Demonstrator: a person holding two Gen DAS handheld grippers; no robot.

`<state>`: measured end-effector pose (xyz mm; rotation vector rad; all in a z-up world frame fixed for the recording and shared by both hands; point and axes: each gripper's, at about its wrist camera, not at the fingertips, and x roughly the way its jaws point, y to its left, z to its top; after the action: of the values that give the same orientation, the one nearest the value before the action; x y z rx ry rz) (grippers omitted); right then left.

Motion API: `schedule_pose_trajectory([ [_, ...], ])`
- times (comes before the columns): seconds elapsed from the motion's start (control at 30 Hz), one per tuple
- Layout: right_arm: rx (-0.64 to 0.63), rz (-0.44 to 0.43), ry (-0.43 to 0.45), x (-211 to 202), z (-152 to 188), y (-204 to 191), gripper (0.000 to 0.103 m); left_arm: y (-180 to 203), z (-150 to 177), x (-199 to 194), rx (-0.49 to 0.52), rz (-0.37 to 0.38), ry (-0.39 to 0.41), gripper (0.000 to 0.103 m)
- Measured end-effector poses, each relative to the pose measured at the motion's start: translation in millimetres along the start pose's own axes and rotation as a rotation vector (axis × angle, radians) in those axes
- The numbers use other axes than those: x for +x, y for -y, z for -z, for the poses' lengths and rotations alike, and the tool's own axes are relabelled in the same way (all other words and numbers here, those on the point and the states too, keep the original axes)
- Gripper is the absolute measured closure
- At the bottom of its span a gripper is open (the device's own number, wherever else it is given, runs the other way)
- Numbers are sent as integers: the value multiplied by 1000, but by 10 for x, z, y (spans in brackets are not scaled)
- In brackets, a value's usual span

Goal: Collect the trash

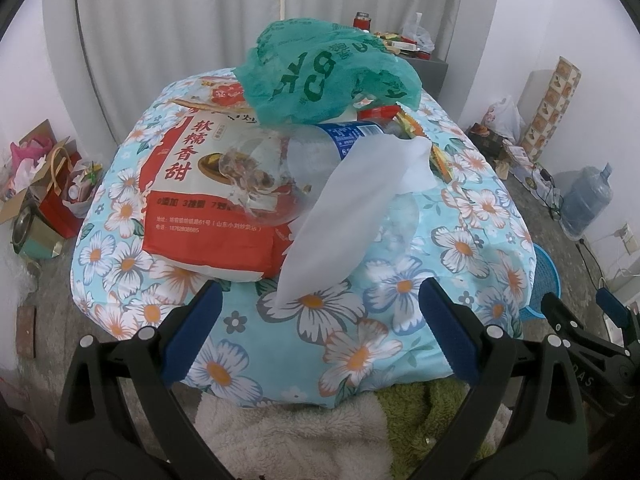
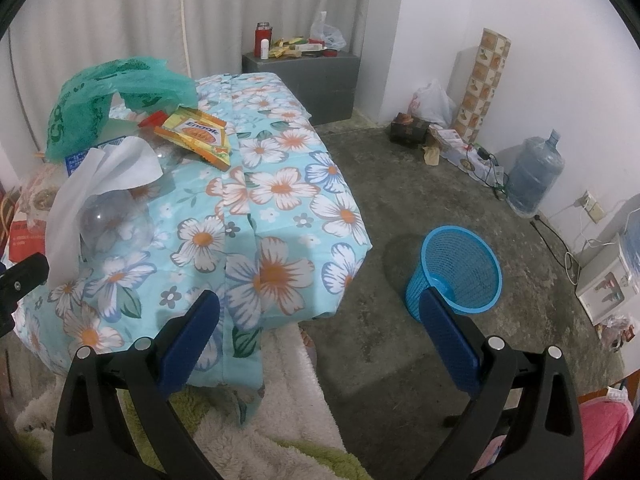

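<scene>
left gripper (image 1: 320,320) jaws wide apart, empty, near white tissue (image 1: 344,216) | right gripper (image 2: 320,332) wide apart, empty, touching nothing

The near half of the table (image 1: 400,312) lies bare, giving open room up to the trash pile. The tissue (image 1: 344,216) juts furthest forward; behind it the bottle (image 1: 320,148), red bag (image 1: 188,200) and green bag (image 1: 320,76) crowd together. Right of the table, the floor around the basket (image 2: 460,272) is open.
</scene>
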<state>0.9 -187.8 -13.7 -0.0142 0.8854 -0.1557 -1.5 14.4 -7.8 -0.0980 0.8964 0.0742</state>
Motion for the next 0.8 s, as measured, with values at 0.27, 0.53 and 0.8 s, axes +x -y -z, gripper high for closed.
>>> schedule_pose_trajectory([
  [0.27,3,1,-2,10,4,41,6,-19,6,3,-1,1,-4,9],
  [0.53,1,3,-3,34,3,-1,6,-29,5,9,-4,0,-3,9],
  [0.8,-24,-31,67,28,-113,-75,6,-157,-67,-38,-4,18,46,9],
])
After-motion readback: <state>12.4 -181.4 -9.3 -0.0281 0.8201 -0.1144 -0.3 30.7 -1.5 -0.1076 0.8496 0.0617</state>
